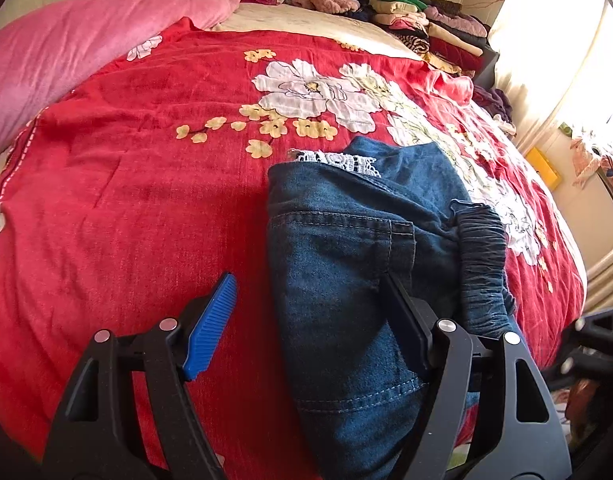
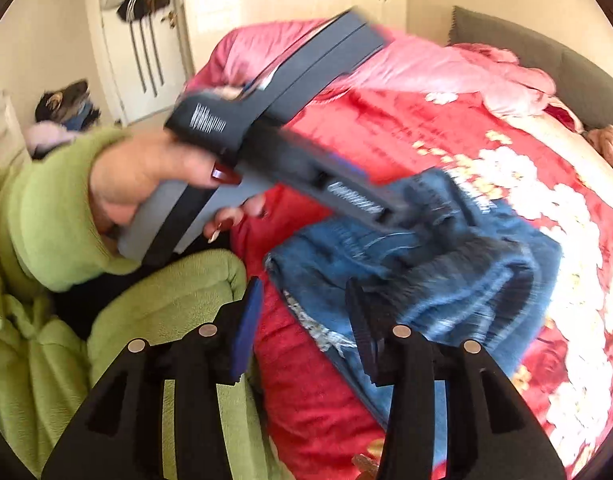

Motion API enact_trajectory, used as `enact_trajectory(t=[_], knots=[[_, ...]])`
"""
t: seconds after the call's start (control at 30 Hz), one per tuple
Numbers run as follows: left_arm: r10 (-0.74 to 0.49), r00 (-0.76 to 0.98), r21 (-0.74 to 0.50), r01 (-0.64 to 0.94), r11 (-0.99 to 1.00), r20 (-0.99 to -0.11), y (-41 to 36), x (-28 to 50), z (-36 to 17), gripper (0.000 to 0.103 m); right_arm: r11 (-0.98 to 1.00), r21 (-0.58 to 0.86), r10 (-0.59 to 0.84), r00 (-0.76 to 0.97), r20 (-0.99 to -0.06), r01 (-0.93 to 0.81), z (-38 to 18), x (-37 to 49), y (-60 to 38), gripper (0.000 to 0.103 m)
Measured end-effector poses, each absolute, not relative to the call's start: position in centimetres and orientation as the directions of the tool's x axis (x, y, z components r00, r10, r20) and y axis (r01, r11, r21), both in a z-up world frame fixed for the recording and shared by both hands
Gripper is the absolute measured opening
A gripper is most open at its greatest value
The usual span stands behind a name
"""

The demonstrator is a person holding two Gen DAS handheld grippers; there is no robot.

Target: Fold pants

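Denim jeans [image 1: 346,264] folded on the red floral bedspread [image 1: 126,208].
Left gripper [image 1: 306,320] spread over the jeans' edge (nothing pinched); right gripper [image 2: 302,320] spread beside them.

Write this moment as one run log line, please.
jeans: folded on red blanket | left gripper: open, at jeans edge | right gripper: open, empty

No writing could be read anywhere: the only print in sight was white lettering on the dark body of the left gripper [image 2: 402,216] in the right wrist view, too blurred to make out.
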State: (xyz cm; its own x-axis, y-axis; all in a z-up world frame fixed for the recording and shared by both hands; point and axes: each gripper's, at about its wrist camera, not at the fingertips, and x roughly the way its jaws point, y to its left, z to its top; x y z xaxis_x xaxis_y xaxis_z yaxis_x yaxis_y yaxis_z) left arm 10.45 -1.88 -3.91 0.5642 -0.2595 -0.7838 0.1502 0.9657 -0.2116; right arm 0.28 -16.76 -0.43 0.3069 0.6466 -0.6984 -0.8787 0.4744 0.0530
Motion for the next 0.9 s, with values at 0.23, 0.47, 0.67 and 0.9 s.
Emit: enact_trajectory(t=[0.23,0.47,0.67,0.9], knots=[[-0.263,0.583,-0.214,0.153,0.965,-0.769,-1.9,9.7,-3.1,0.073,0.633,0.071,0.62,0.449,-0.643,-0.771,1.6,3.2,-21.0,0.066],[-0.248,0.597,-0.203,0.143,0.969,-0.763,-1.7,9.4,-2.7,0.078,0.802,0.148,0.516,0.548,-0.658,-0.579,1.1,6.9,-25.1,0.066],[-0.241,0.58,-0.194,0.143,0.971,-0.778,-2.0,9.9,-3.5,0.078,0.85,0.213,0.467,0.499,-0.73,-0.483,-1.6,9.4,-26.1,0.066],[-0.238,0.56,-0.184,0.151,0.971,-0.793,-2.5,10.4,-4.5,0.078,0.847,0.319,0.497,0.42,-0.759,-0.426,-4.3,11.7,-25.8,0.066]])
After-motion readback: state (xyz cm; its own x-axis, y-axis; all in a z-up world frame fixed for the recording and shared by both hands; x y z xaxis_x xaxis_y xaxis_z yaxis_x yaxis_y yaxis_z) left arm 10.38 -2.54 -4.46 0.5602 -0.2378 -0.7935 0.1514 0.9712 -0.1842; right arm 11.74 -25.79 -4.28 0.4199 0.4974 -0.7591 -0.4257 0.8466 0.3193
